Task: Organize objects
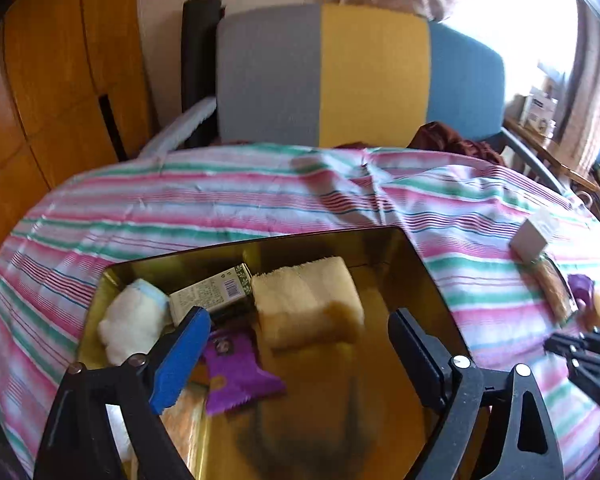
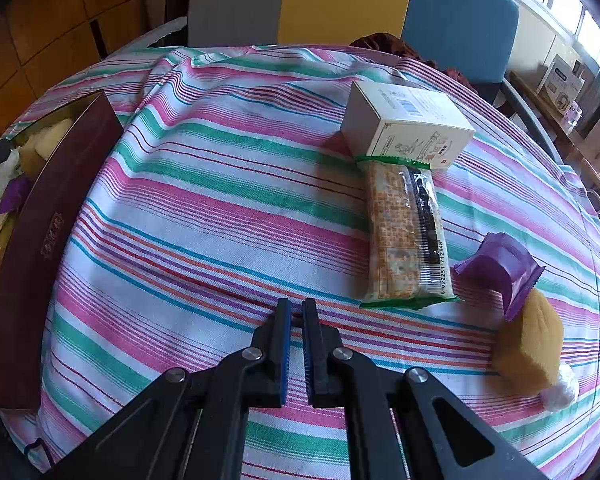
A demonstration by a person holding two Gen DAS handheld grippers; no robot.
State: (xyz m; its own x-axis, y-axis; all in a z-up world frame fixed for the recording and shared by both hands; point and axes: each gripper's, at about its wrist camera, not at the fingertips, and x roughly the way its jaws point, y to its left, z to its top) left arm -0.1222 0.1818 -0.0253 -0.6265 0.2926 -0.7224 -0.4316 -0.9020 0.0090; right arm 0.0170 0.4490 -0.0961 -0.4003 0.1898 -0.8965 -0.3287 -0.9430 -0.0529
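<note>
A gold tin point(image 1: 428, 264) sits on the striped cloth. Inside lie a yellow sponge point(image 1: 308, 300), a small green-and-white box point(image 1: 212, 294), a white fluffy piece point(image 1: 130, 326) and a purple packet point(image 1: 236, 376). My left gripper point(image 1: 298, 316) hangs open over the tin, its pads clear of the sponge ahead. My right gripper point(image 2: 296, 304) is shut on nothing, low over the cloth. Beyond it lie a white carton point(image 2: 404, 124), a cracker packet point(image 2: 404, 236), a purple packet point(image 2: 504, 268) and a yellow sponge point(image 2: 528, 348).
The tin's dark brown wall point(image 2: 40, 240) stands at the left of the right wrist view. A chair with grey, yellow and blue panels point(image 1: 364, 76) is behind the round table. A dark red cloth point(image 1: 452, 140) lies at the table's far edge.
</note>
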